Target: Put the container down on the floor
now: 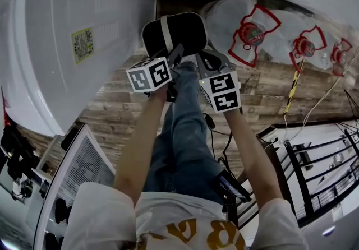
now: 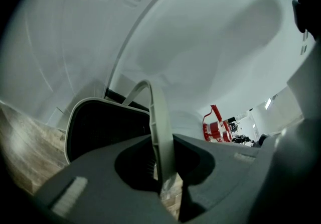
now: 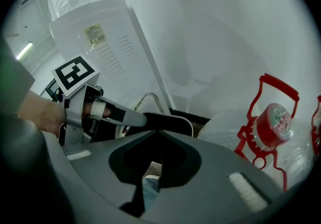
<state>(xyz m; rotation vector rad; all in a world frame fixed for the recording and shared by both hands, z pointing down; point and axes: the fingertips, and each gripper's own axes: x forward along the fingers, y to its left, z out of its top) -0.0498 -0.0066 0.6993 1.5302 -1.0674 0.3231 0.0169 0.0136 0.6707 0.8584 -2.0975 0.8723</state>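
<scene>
A black container (image 1: 182, 29) with a white rim hangs above the wooden floor (image 1: 109, 110), straight ahead of me. Its white handle (image 1: 166, 31) arches over the top. My left gripper (image 1: 175, 55) is shut on that handle; in the left gripper view the handle (image 2: 159, 127) is pinched between the jaws with the container (image 2: 103, 128) just beyond. My right gripper (image 1: 205, 59) sits at the container's near right edge. In the right gripper view its jaws (image 3: 153, 131) are closed with nothing seen between them, and the container (image 3: 168, 119) lies right behind the tips.
A tall white appliance (image 1: 67, 36) stands at the left. Clear water jugs with red carry handles (image 1: 252, 33) lie along the far wall. A black wire rack (image 1: 320, 165) is at the right and a white grille (image 1: 84, 170) at lower left. My jeans leg (image 1: 185, 131) is below the grippers.
</scene>
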